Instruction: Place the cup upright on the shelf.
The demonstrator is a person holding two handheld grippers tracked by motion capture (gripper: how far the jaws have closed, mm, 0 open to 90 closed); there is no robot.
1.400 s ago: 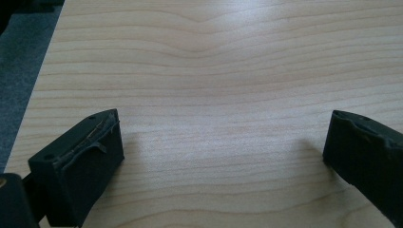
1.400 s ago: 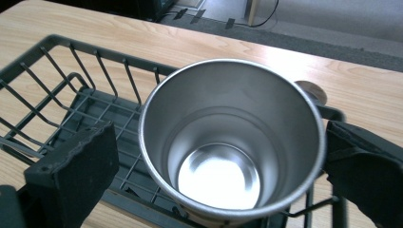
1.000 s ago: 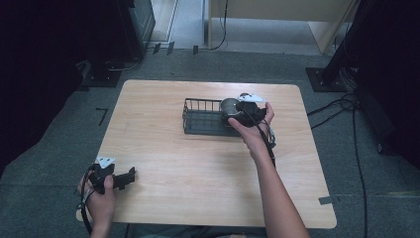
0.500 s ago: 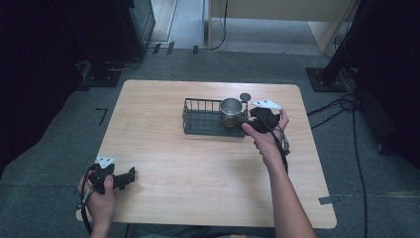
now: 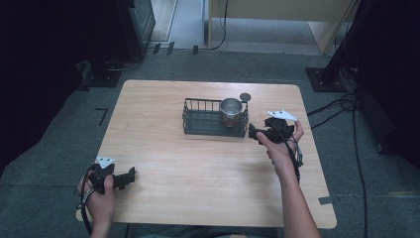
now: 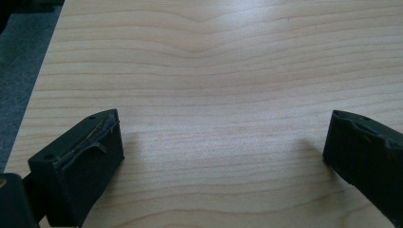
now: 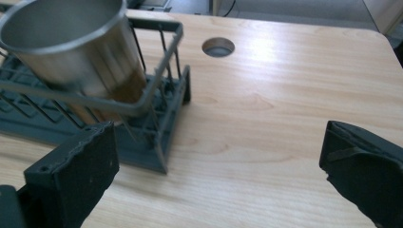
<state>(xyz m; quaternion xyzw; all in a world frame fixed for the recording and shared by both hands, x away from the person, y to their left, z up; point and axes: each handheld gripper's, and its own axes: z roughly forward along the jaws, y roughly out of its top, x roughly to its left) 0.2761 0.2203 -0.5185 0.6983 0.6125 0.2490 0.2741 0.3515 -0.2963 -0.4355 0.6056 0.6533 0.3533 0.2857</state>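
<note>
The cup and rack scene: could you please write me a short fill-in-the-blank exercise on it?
1. The metal cup stands inside the wire ____.
2. The right tool has its jaws ____, beside the rack.
3. The left tool holds ____.
4. The round hole in the table lies ____ the rack.

Missing words: rack; open; nothing; behind
</note>
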